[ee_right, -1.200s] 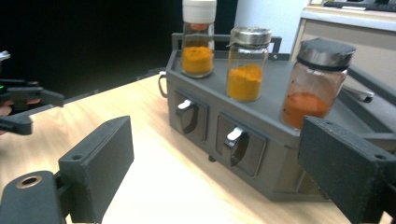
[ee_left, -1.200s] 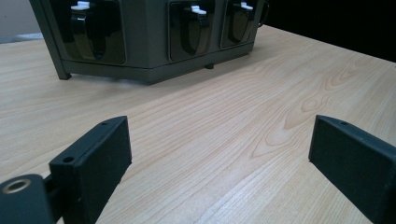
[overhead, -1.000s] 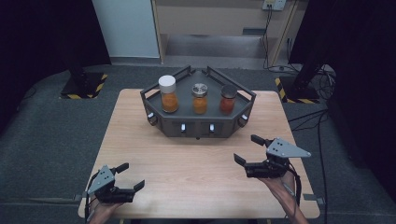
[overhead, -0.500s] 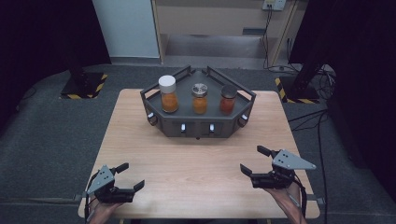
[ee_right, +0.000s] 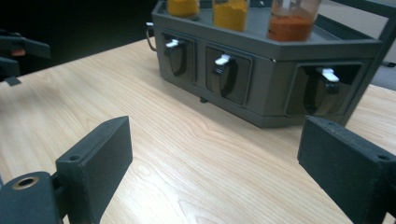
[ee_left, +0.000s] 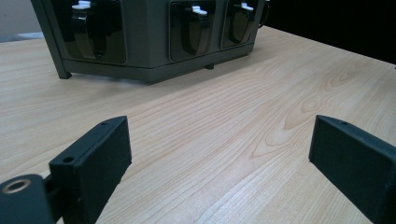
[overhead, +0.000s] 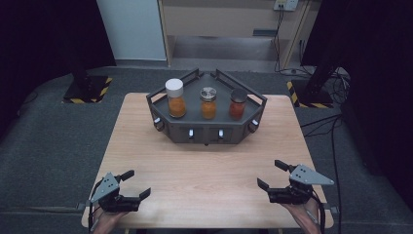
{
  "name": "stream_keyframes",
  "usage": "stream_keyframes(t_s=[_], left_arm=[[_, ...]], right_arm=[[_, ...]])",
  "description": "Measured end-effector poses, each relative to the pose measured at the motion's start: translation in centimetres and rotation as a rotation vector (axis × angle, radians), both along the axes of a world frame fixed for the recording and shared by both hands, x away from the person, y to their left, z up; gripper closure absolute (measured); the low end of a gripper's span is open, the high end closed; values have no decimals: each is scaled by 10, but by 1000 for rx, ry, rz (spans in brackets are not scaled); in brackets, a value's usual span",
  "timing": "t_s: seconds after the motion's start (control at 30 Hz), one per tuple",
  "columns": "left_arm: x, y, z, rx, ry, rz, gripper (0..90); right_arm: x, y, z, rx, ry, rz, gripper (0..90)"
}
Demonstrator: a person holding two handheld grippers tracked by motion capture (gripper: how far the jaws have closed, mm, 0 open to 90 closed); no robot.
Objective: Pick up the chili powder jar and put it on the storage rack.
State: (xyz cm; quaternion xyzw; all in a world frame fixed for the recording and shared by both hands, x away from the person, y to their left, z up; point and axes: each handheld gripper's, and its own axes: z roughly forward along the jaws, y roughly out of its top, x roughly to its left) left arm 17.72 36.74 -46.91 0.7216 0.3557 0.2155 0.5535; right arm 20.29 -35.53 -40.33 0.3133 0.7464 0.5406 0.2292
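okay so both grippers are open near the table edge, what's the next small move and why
Probably bring the right gripper forward toward the dark grey tray holding three spice jars. Both grippers sit open and empty at the near edge, left gripper too, with bare wooden table between.

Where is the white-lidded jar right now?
In the high view, the white-lidded jar stands at the left end of the grey rack, beside the middle jar.

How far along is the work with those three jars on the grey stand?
Nothing looks done: the white-lidded jar, metal-lidded jar and dark-lidded jar all stand on the grey stand. In hand: nothing, as the left tongs and right tongs are open at the near table edge. All jar handling is left.
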Motion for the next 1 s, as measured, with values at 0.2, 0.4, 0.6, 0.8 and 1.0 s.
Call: stream_keyframes(t_s=[0.2, 0.4, 0.6, 0.8, 1.0], left_arm=[[0, 0, 0, 0, 1, 1, 47], [0, 0, 0, 0, 0, -3, 47], [1, 0, 0, -1, -1, -4, 48], [1, -1, 0, -1, -3, -13, 48], [3, 0, 0, 2, -2, -22, 49]], right_arm=[[-1, -4, -13, 11, 13, -12, 101], [0, -7, -22, 11, 21, -19, 101], [2, -9, -26, 14, 35, -20, 100], [2, -9, -29, 17, 37, -12, 99], [5, -7, -30, 1, 49, 5, 95]])
